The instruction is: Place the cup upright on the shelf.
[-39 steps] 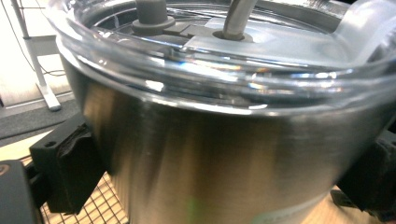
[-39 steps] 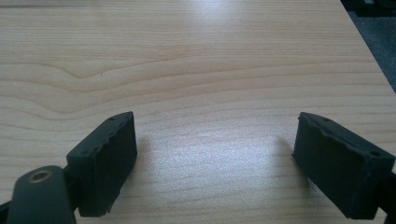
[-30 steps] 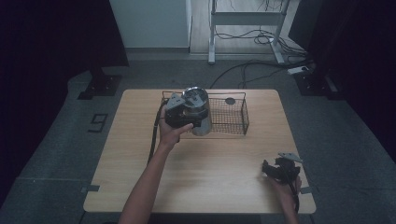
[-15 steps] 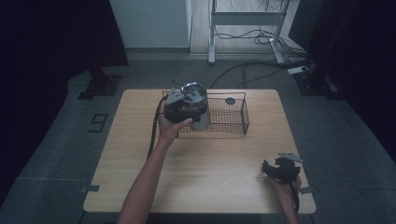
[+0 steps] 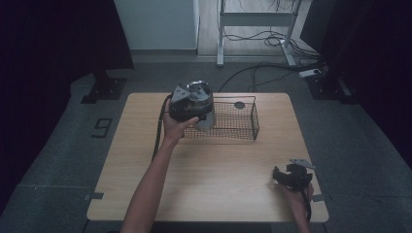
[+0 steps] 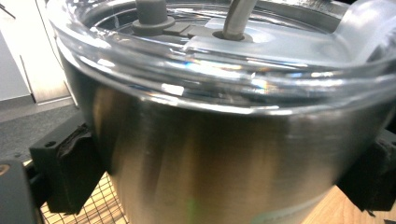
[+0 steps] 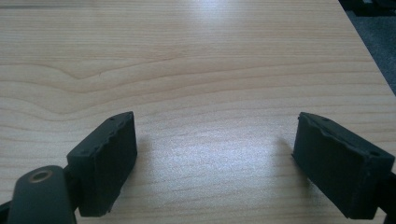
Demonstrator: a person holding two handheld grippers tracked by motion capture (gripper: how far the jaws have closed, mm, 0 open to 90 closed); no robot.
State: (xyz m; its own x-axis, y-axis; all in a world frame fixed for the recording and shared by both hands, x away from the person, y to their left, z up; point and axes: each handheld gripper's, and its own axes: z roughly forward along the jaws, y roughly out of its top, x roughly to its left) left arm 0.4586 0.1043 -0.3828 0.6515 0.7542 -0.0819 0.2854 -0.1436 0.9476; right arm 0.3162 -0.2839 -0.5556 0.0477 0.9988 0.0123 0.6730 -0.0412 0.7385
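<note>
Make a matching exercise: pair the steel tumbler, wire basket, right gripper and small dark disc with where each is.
Things:
1. steel tumbler
2. wire basket
3. right gripper
4. small dark disc

Places:
A. near the table's front right corner, jaws open
B. inside the basket, at its far side
C. clamped in the left gripper
D. on the table's far half

Pairs: 1-C, 2-D, 3-A, 4-B

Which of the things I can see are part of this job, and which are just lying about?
In the job:
- steel tumbler, clamped in the left gripper
- wire basket

Lying about:
- dark disc in the basket
- right gripper, open, idle on the table
</note>
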